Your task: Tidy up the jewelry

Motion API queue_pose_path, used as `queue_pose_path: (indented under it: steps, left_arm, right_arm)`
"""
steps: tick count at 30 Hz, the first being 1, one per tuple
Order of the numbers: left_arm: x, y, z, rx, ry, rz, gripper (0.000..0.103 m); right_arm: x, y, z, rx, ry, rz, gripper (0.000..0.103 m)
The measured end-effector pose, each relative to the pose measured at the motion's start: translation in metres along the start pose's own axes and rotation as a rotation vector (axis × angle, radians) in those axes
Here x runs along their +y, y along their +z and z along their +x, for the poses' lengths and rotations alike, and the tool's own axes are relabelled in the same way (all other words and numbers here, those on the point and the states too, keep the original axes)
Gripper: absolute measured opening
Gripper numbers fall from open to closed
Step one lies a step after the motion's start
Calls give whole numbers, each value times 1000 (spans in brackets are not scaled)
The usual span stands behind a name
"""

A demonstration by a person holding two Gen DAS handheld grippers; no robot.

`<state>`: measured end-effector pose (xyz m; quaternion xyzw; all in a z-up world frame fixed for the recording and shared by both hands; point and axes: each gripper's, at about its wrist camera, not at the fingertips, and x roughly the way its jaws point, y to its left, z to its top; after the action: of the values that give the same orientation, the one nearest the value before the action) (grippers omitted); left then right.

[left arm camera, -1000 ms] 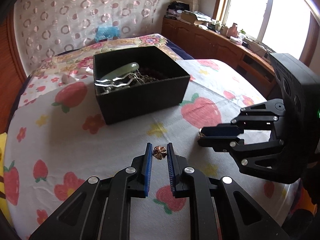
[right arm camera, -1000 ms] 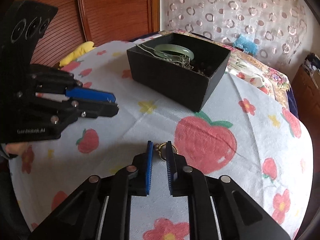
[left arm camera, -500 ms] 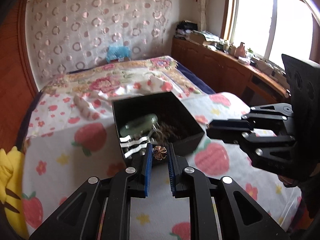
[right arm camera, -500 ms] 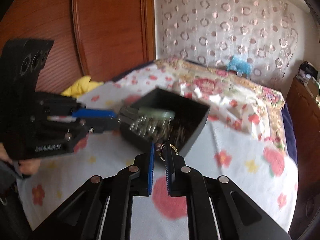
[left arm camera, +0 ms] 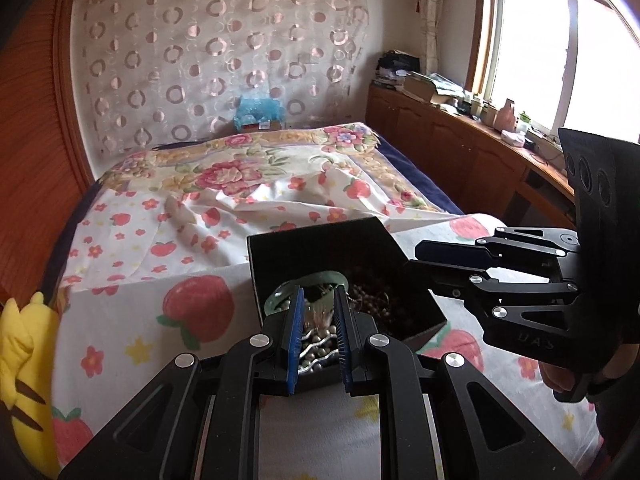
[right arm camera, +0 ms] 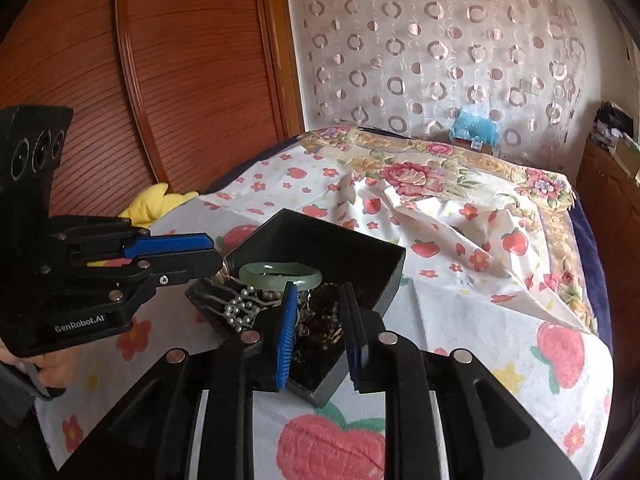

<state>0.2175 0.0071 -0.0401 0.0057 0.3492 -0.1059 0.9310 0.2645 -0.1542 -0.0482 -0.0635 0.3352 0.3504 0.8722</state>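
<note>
A black open box (left arm camera: 320, 236) (right arm camera: 384, 256) stands on the strawberry-print cloth. It holds a green jade bangle (right arm camera: 280, 274), a pearl strand (right arm camera: 240, 312), a silver hairpin (left arm camera: 316, 350) and dark beads (left arm camera: 376, 300). My left gripper (left arm camera: 317, 312) hangs over the box's near edge with its jaws open; a small blurred piece (left arm camera: 318, 316) shows between them, below. My right gripper (right arm camera: 318, 300) is over the box, jaws open and empty. It also shows from the side in the left wrist view (left arm camera: 436, 258).
The box sits on a table covered by the strawberry cloth (left arm camera: 132, 320). A bed with a floral cover (left arm camera: 240, 172) lies behind. A yellow plush toy (left arm camera: 20, 360) is at the left. Wooden cabinets (left arm camera: 460, 148) run along the right under the window.
Both grippers carried their small pieces from the cloth up over the box and opened. The clover charm and the ring have left the jaws.
</note>
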Motion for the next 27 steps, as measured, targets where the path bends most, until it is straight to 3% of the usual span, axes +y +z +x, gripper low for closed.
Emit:
queue_pose_path:
  steps: [8,9,10,11,14,20,22,24,27]
  left_arm:
    - [-2,2,0,0,31,-10,16]
    - [-3,1,0,2,38,-10,27]
    - [-4,1,-1,0,43,-13,45]
    - [-6,0,-3,-8,49,-16,52]
    - [-8,-2,-9,-16,61,-18,60]
    - [-11,-12,-30,-33,84,-36,85]
    - [-13,-15,-39,-42,91,-45,89]
    - [-14,-21,-50,-54,101,-57,93]
    - [-16,-28,-68,-72,120,-67,95]
  right_arm:
    - [-3,-4,-20,-33,-29,27,24]
    - [-2,-6,-24,-36,-37,31,24]
    - [-2,-7,-27,-39,-40,34,24]
    - [-1,-9,-33,-47,-50,41,24]
    - [0,-15,-45,-64,-68,64,24]
    - [14,-28,-70,-92,-114,77,25]
    - [19,-31,-80,-110,-129,83,37]
    - [23,-34,-94,-142,-148,95,57]
    - [30,-42,-113,-176,-175,118,75]
